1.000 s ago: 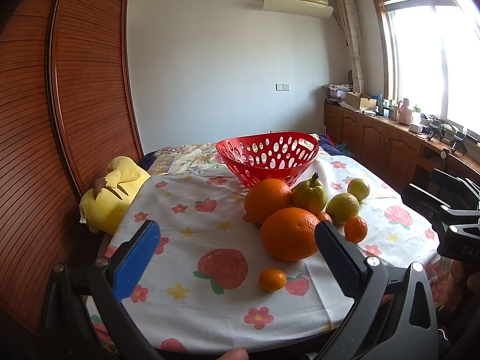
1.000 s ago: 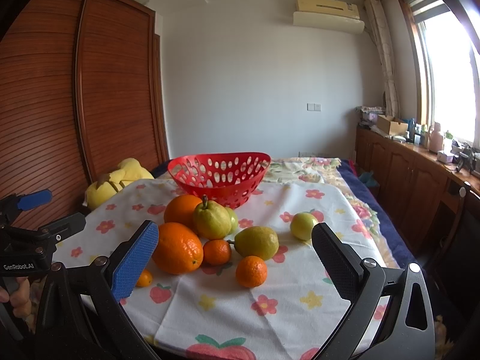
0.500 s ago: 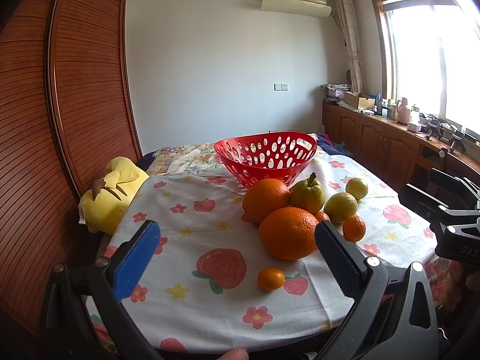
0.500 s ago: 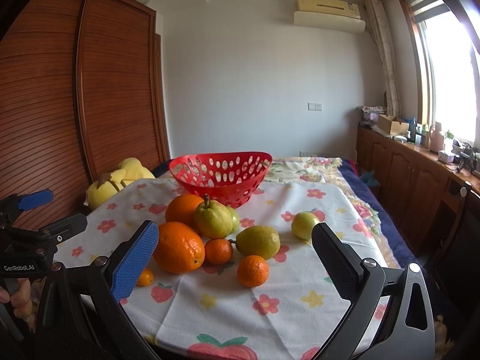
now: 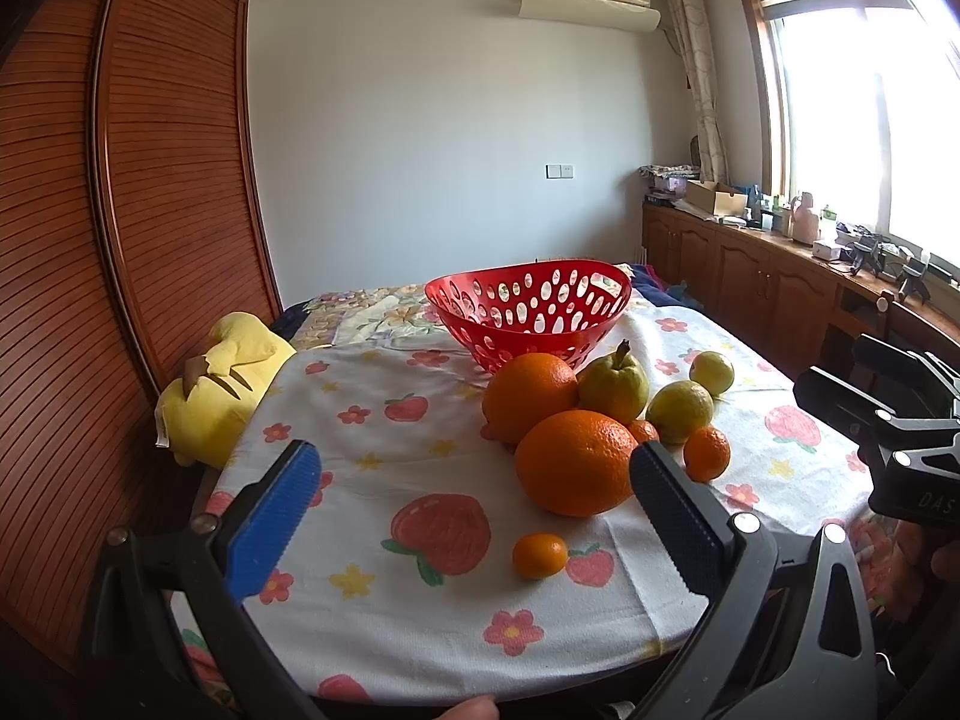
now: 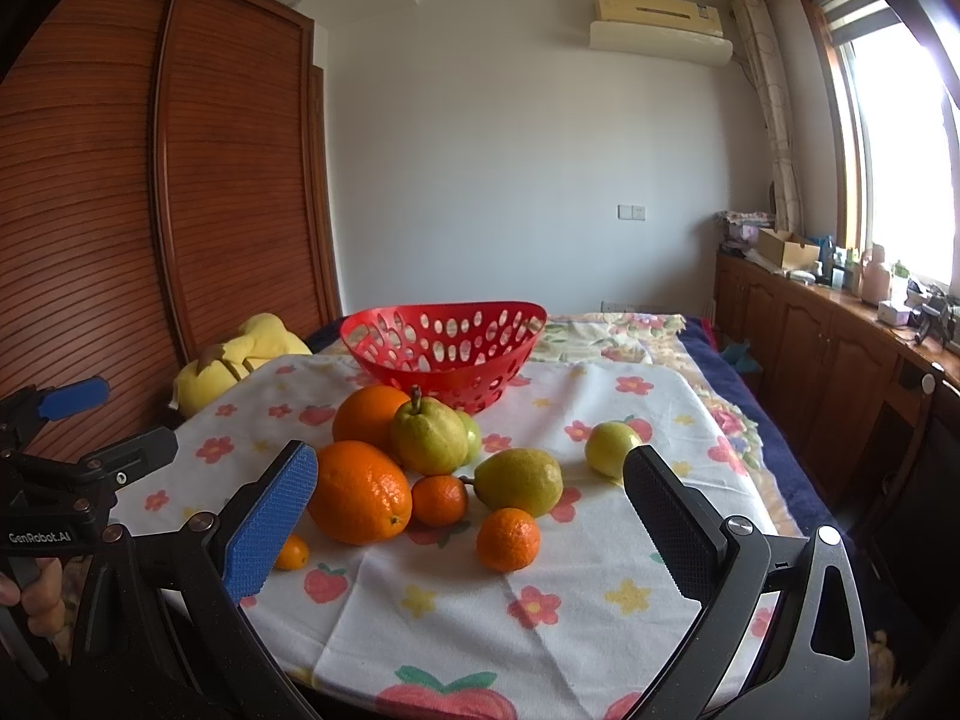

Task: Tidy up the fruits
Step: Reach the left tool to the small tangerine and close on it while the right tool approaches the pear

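An empty red perforated basket (image 5: 528, 312) (image 6: 444, 342) stands at the far side of a table with a fruit-print cloth. In front of it lies a cluster of fruit: two large oranges (image 5: 573, 462) (image 6: 359, 492), a green pear (image 5: 612, 384) (image 6: 429, 433), a lemon-like fruit (image 6: 519, 481), small mandarins (image 6: 507, 539) and a tiny kumquat (image 5: 539, 555). My left gripper (image 5: 474, 510) is open and empty at the near edge, left of the nearest orange. My right gripper (image 6: 471, 516) is open and empty, in front of the cluster.
A yellow plush toy (image 5: 222, 384) lies at the table's left edge against a wooden slatted wardrobe (image 5: 150, 210). Wooden cabinets (image 6: 840, 372) with clutter run along the right wall under a window. A small green fruit (image 6: 612, 447) sits apart at the right.
Both grippers have edged slightly forward toward the fruit; the fruit and basket have not moved and both stay open.
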`<control>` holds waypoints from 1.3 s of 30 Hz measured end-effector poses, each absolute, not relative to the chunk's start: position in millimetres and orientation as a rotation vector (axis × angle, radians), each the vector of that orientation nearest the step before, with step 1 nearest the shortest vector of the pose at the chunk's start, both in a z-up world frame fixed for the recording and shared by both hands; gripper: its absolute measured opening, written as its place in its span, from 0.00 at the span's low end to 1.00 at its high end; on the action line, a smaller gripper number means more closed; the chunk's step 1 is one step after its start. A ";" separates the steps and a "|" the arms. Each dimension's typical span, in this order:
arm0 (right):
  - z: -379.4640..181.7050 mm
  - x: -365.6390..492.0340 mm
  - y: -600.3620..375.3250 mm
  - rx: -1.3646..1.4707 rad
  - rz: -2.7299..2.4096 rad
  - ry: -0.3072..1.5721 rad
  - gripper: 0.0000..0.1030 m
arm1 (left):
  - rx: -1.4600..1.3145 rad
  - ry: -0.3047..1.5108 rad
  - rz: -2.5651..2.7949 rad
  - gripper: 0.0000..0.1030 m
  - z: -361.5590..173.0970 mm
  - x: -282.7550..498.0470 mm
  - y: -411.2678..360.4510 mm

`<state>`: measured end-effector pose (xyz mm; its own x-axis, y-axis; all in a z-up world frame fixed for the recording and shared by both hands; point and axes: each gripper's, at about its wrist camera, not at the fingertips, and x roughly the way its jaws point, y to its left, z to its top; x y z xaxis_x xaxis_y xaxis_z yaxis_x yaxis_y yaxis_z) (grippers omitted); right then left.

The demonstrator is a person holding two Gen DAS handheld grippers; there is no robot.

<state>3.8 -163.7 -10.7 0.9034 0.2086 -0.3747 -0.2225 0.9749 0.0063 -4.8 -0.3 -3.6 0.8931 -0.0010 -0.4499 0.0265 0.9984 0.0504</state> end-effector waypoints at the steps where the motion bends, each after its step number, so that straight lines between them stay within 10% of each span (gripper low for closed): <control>1: -10.6 3.6 -163.4 -0.037 0.223 0.384 1.00 | 0.056 0.468 -0.015 1.00 -4.0 -4.2 -0.1; 25: -37.1 46.1 -152.0 -0.095 0.305 0.496 1.00 | 0.000 0.650 -0.081 0.98 -68.2 37.2 27.9; 39: -41.7 77.8 -146.0 -0.103 0.348 0.555 0.95 | -0.043 0.772 -0.247 0.81 -98.2 59.3 16.8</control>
